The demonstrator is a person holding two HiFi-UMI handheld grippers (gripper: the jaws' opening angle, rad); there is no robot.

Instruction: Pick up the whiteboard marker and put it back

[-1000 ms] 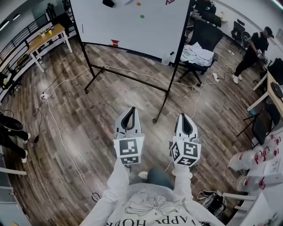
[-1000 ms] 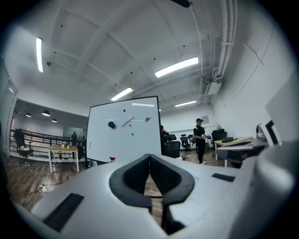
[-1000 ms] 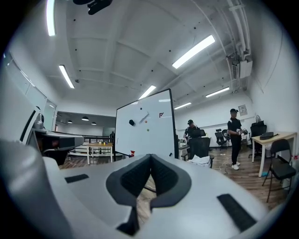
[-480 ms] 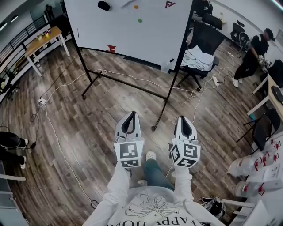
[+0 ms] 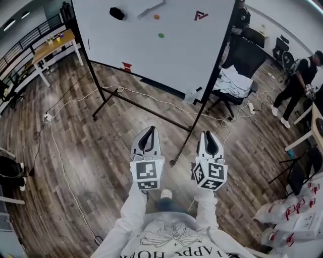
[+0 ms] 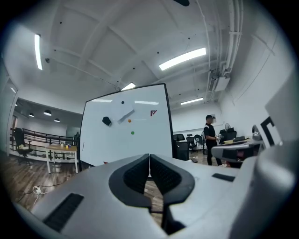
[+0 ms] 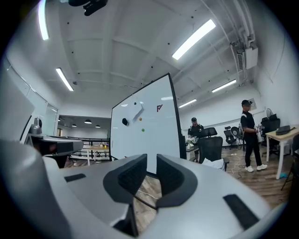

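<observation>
A slim grey stick, seemingly the whiteboard marker [image 5: 150, 8], clings slanted near the top of the whiteboard [image 5: 166, 55], between a black eraser [image 5: 117, 13] and an orange magnet [image 5: 156, 16]. It also shows as the marker [image 6: 125, 115] in the left gripper view and the marker [image 7: 138, 113] in the right gripper view. My left gripper [image 5: 147, 132] [image 6: 149, 159] is shut and empty. My right gripper [image 5: 210, 136] [image 7: 151, 164] has its jaws opening, a narrow gap with nothing in it. Both point level at the board, well short of it.
The board's black stand has a foot [image 5: 174, 162] on the wood floor just ahead of the grippers. White cables [image 5: 60, 146] trail across the floor. An office chair with clothes [image 5: 237, 80] and a person [image 5: 298, 85] are at the right, a wooden table [image 5: 53, 45] at far left.
The whiteboard has come nearer and looms larger in the head view as the person walks toward it. Both grippers keep their place side by side in front.
</observation>
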